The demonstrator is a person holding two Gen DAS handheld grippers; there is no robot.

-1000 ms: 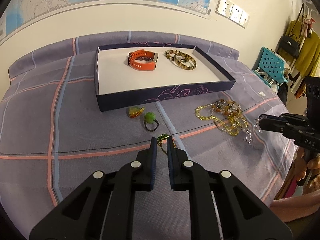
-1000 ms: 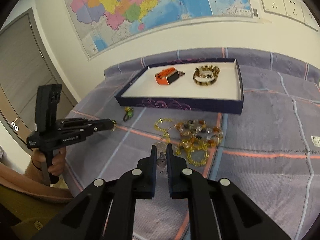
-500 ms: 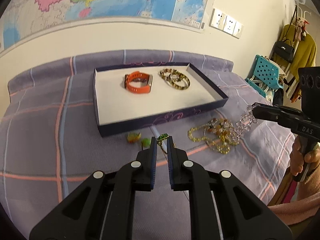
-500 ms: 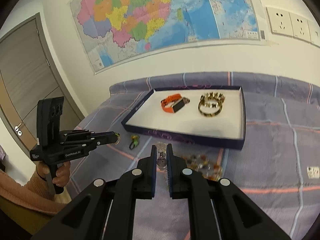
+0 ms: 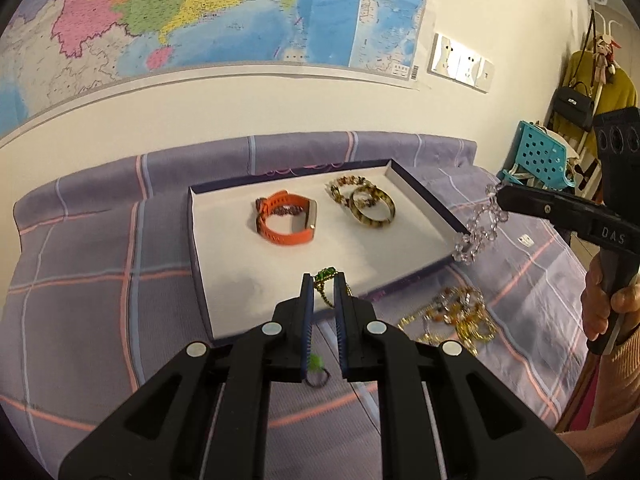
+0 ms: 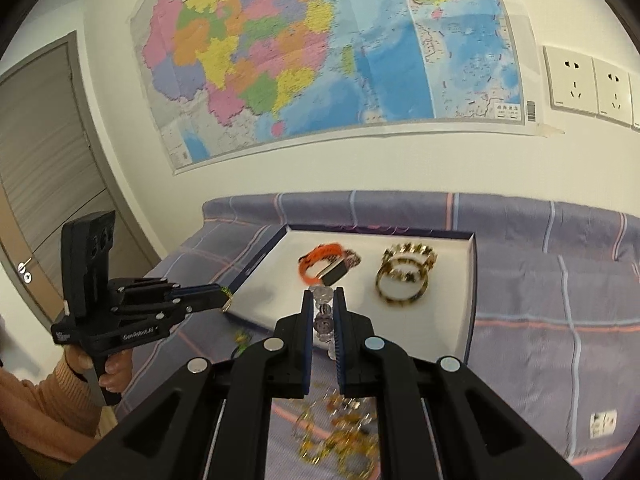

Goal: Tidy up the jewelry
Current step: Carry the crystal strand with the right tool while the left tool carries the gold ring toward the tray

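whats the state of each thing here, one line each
left gripper: shut on green chain, lifted
right gripper: shut on clear bracelet, hanging
tray: open, on bed
orange watch: in tray
bangle: in tray
gold necklace: heaped on bed

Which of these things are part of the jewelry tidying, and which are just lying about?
Part of the job: tray, orange watch, bangles, green chain in left gripper, clear bead bracelet in right gripper, amber necklace.
Lying about: wall map, sockets, handbag.
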